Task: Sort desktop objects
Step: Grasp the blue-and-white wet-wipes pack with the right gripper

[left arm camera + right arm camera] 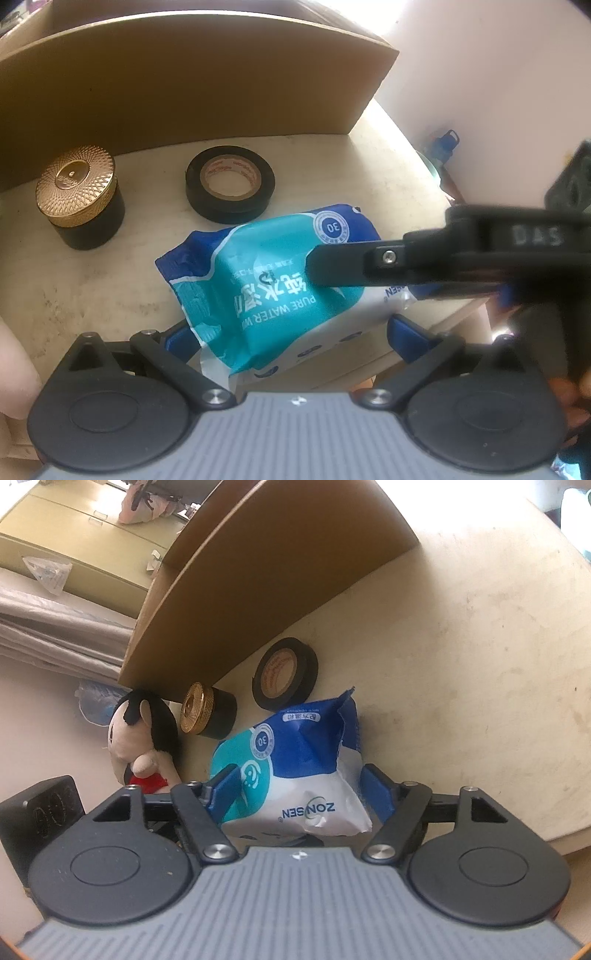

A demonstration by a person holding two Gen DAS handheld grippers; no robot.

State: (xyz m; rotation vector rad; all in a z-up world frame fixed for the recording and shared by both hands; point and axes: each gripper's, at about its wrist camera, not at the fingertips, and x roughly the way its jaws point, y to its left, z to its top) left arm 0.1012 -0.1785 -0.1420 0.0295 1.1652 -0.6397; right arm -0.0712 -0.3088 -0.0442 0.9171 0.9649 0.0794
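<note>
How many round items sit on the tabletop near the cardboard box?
2: a black jar with a gold textured lid and a black tape roll beside it. Others may be hidden.

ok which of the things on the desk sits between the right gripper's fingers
The wipes pack. It lies between the open right gripper, while the tape roll and gold-lidded jar stand farther off by the cardboard box.

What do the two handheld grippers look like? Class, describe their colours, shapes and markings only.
Both grippers are built alike: the left gripper and right gripper each have a grey ribbed body, two round black discs, black linkage bars with silver screws and blue fingers. Seen in the left wrist view, the right gripper's black side carries raised letters "DAS". No sleeves or cables show.
</note>
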